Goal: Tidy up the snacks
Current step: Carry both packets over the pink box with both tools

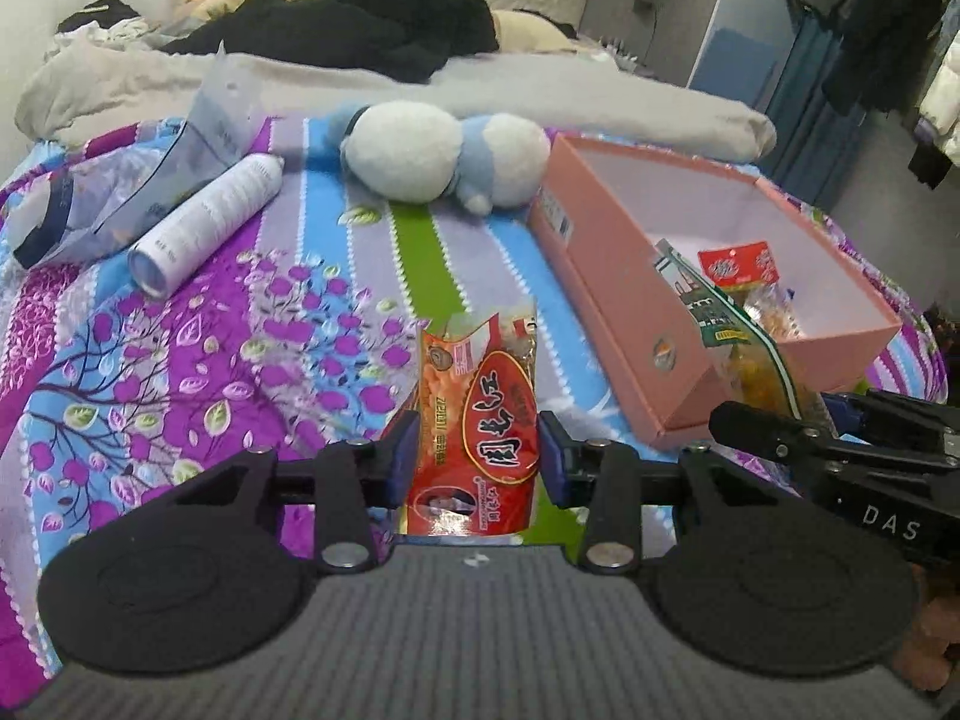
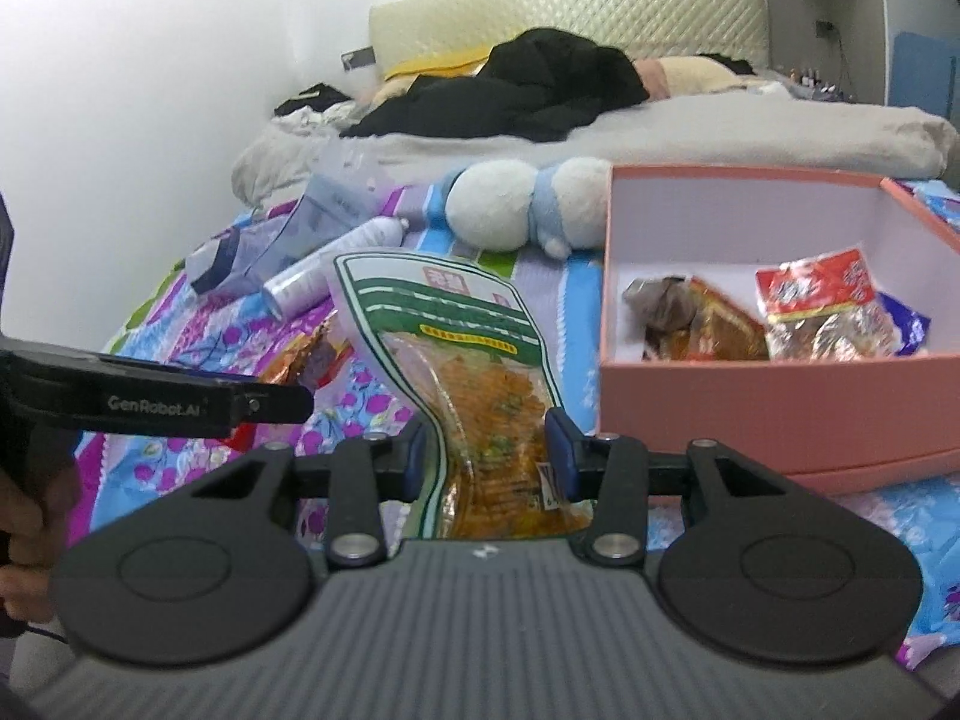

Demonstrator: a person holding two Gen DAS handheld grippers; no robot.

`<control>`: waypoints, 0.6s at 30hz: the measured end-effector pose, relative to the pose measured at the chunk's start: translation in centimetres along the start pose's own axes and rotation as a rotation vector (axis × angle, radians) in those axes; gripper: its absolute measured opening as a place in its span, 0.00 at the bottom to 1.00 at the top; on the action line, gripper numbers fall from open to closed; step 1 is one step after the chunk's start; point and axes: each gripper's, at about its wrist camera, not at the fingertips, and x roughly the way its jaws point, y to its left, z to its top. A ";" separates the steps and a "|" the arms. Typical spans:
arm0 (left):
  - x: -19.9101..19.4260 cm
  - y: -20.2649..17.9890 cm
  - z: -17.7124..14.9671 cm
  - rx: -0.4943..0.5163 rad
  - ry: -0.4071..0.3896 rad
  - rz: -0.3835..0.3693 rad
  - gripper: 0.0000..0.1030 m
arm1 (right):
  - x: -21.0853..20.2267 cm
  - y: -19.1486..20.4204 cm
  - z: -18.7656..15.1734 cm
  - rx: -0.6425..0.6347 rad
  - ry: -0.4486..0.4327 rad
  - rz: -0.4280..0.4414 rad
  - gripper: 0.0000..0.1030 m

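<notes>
The left gripper (image 1: pixel 480 456) is clamped on a red snack packet (image 1: pixel 474 426) printed with large Chinese characters; its blue pads (image 1: pixel 403 450) press both sides of the packet, which stands upright between them above the floral bedspread (image 1: pixel 180 330); the right gripper (image 2: pixel 489 456) is clamped in the same way on a clear pouch with a green-and-white header (image 2: pixel 456 354), full of orange snack pieces, its pads (image 2: pixel 561 450) squeezing the pouch so that it narrows at the waist; both packets are clear of the bed, held up near each other, the pouch on the side closer to the box.

A pink cardboard box (image 2: pixel 780 414) sits open on the bedspread just beyond the right gripper; inside it lie a red-topped clear snack bag (image 2: pixel 822 306), a brown-and-orange packet (image 2: pixel 690 318) and a scrap of blue wrapper (image 2: pixel 909 324), all gathered toward the near wall; the far half of the box floor is bare.

Behind the box a white-and-blue plush toy (image 1: pixel 444 156) lies on its side; well to the left of it a white cylindrical bottle (image 1: pixel 204 222) lies beside a crumpled bluish plastic package (image 1: pixel 132 192); black clothing (image 1: pixel 360 24) is heaped on the grey blanket (image 1: pixel 540 96) by the padded headboard (image 2: pixel 570 6).
</notes>
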 end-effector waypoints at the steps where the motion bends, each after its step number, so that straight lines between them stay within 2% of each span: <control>1: -0.1 -0.1 0.2 -0.002 -0.004 -0.003 0.45 | -0.1 -0.1 0.1 0.001 -0.005 -0.004 0.42; 10: -1.2 -1.5 2.4 -0.013 -0.053 -0.052 0.45 | -1.7 -1.1 1.4 0.015 -0.050 -0.036 0.38; 18: -1.7 -4.3 5.5 0.003 -0.118 -0.119 0.45 | -3.8 -2.8 3.2 0.020 -0.120 -0.091 0.37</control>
